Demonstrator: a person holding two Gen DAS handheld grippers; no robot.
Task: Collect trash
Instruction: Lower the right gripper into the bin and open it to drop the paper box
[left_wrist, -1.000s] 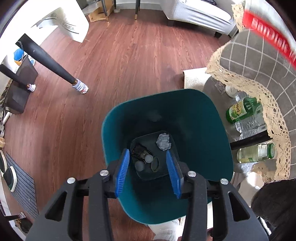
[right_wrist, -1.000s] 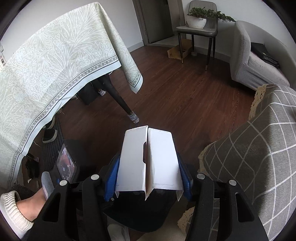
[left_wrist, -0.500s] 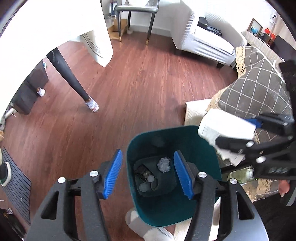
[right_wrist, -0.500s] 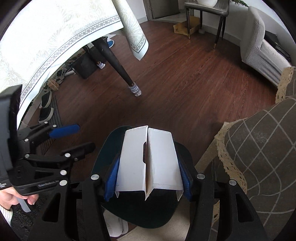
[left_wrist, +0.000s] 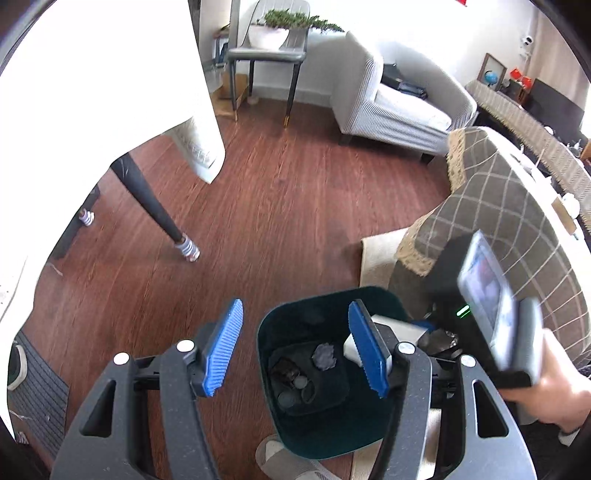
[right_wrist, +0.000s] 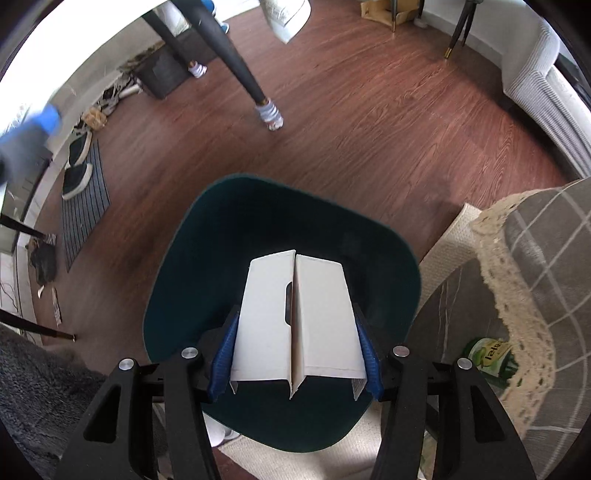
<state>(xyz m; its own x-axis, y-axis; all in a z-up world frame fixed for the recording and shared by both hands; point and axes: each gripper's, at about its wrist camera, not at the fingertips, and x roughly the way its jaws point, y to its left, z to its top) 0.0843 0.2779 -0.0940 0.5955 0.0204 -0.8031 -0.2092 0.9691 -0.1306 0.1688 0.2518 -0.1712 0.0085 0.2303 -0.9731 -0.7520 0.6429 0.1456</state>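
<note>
A dark teal trash bin (left_wrist: 288, 435) stands on the wood floor, with a crumpled grey wad (left_wrist: 324, 355) and small dark bits at its bottom. My right gripper (right_wrist: 295, 354) is shut on a white cardboard box (right_wrist: 295, 317) and holds it over the bin's opening (right_wrist: 207, 258). In the left wrist view the box (left_wrist: 384, 328) shows just inside the bin's right rim. My left gripper (left_wrist: 295, 347) is open and empty, above the bin's left rim.
A low table with a grey checked, lace-edged cloth (right_wrist: 546, 258) is at the right, with a green-labelled bottle (right_wrist: 487, 354) under it. A black table leg (left_wrist: 147, 206) and white cloth (left_wrist: 110, 92) stand at the left. Shoes on a striped mat (right_wrist: 79, 173) lie far left.
My right gripper has carried the box down and over the bin's opening. My left gripper has drawn back and to the left, away from the bin's middle, still open.
</note>
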